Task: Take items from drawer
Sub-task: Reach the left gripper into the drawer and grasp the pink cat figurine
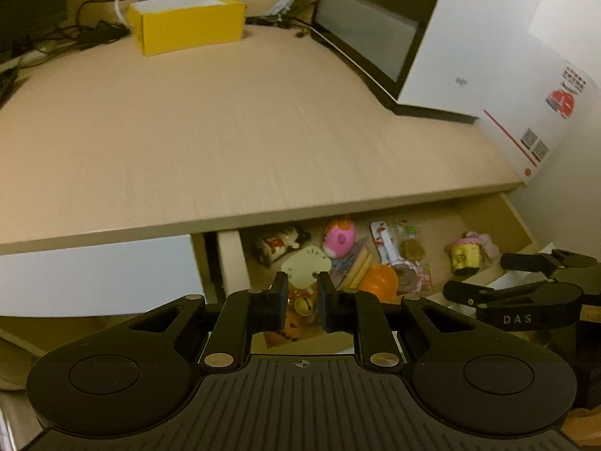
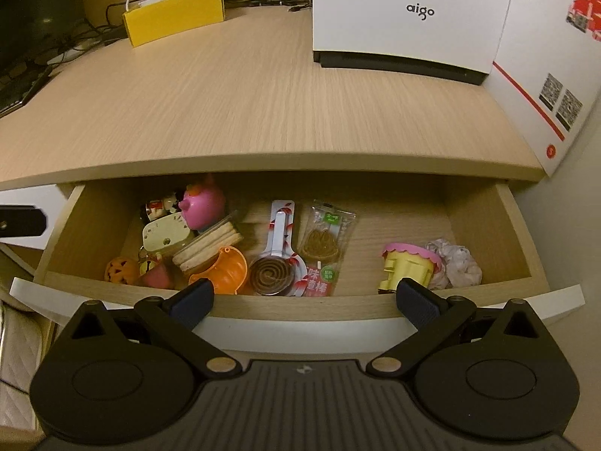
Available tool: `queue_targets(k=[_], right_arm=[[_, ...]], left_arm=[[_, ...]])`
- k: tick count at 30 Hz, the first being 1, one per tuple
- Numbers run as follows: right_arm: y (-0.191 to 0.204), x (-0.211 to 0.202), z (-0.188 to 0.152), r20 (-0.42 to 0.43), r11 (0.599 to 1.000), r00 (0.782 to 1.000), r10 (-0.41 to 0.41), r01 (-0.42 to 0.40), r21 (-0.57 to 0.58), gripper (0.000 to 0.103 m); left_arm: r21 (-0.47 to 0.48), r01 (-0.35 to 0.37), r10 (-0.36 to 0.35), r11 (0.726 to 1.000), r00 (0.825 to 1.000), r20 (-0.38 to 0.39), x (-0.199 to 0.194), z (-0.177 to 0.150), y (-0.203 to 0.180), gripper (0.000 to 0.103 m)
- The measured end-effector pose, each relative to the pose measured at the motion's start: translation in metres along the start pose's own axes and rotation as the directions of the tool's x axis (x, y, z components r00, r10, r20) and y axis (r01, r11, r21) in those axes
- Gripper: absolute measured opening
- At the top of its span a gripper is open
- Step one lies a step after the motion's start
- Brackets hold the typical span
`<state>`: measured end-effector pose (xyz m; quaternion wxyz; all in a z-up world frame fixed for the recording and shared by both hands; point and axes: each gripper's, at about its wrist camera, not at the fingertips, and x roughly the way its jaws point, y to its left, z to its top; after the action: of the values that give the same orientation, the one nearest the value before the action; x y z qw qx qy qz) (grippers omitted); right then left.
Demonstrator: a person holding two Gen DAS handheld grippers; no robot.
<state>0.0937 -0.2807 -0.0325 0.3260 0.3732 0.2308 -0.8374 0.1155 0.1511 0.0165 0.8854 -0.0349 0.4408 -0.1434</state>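
The right gripper (image 2: 304, 300) sat closest to its camera, its jaws spread wide and empty above the front wall of the open drawer (image 2: 300, 306). The left gripper (image 1: 303, 300) hung over the drawer's left end with its jaws drawn near together; a gap showed between the pads and nothing was pinched there. Inside the drawer lay a pink toy (image 2: 203, 206), a stack of biscuits (image 2: 208, 246), an orange cup (image 2: 223, 268), a small pumpkin (image 2: 120, 270), a spiral lollipop (image 2: 272, 272), a snack packet (image 2: 325, 244) and a yellow cupcake toy (image 2: 407, 267) beside crumpled paper (image 2: 456, 263). On the desk (image 2: 244, 94) above stood a yellow box (image 2: 174, 15) and a white box (image 2: 409, 15).
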Motion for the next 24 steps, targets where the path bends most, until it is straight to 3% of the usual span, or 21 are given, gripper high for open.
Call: queue_targets(k=[7, 13, 17, 21, 22, 24], right_arm=[[0.001, -0.012, -0.020, 0.013, 0.999, 1.000, -0.022, 0.022, 0.027, 0.103], [0.000, -0.021, -0.021, 0.030, 0.994, 0.995, -0.093, 0.091, 0.063, 0.103], [-0.006, -0.048, -0.014, 0.180, 0.979, 0.962, -0.205, 0.197, 0.060, 0.103], [-0.017, -0.059, -0.003, 0.298, 0.956, 0.908, -0.293, 0.287, 0.065, 0.103], [-0.020, -0.058, -0.001, 0.308, 0.954, 0.903, -0.300, 0.292, 0.073, 0.103], [-0.027, -0.049, 0.006, 0.262, 0.962, 0.926, -0.271, 0.265, 0.057, 0.103]], left_arm=[[0.038, 0.044, -0.043, 0.998, 0.999, -0.033, -0.001, -0.006, -0.004, 0.018], [0.048, 0.080, -0.077, 0.996, 0.995, -0.058, 0.003, -0.006, -0.006, 0.018], [0.075, 0.142, -0.133, 0.987, 0.985, -0.112, 0.018, -0.006, -0.014, 0.018], [0.127, 0.147, -0.132, 0.981, 0.984, -0.120, 0.033, -0.001, -0.027, 0.018], [0.148, 0.137, -0.122, 0.979, 0.987, -0.108, 0.036, 0.001, -0.031, 0.018], [0.190, 0.116, -0.101, 0.975, 0.991, -0.083, 0.046, 0.007, -0.043, 0.018]])
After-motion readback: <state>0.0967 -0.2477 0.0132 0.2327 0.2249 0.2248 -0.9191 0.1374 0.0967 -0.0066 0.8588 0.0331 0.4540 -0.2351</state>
